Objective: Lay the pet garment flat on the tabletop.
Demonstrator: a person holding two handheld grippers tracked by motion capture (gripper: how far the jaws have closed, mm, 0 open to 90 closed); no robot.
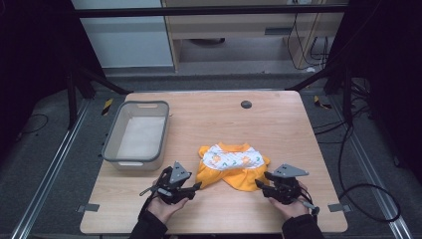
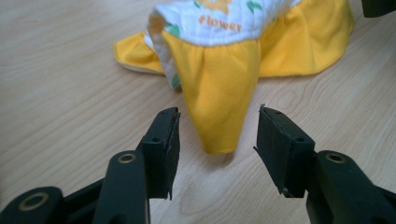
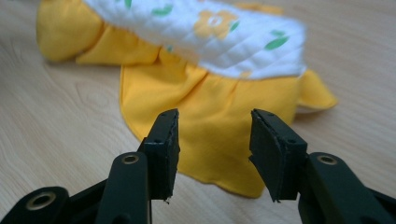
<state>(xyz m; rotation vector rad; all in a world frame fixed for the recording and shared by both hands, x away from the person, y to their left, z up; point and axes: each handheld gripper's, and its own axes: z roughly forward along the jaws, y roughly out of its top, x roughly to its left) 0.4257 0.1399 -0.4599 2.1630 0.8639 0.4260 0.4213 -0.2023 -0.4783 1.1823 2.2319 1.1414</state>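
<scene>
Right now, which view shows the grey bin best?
The high view: the grey bin sits whole at the table's left, its pale inside visible. The two gripper views look at the yellow garment instead and give nothing of the bin.

Illumination in the high view was concentrated on the wooden table (image 1: 214,124); the surrounding floor and frame were dim, the left and right margins nearly black. Shadows on the tabletop were soft and short. The high view was low in resolution, with fine detail smeared. In both gripper views the light was even and diffuse, without glare. The near jaws appeared reasonably sharp, while the yellow garment (image 3: 219,116) softened toward the top edge.
</scene>
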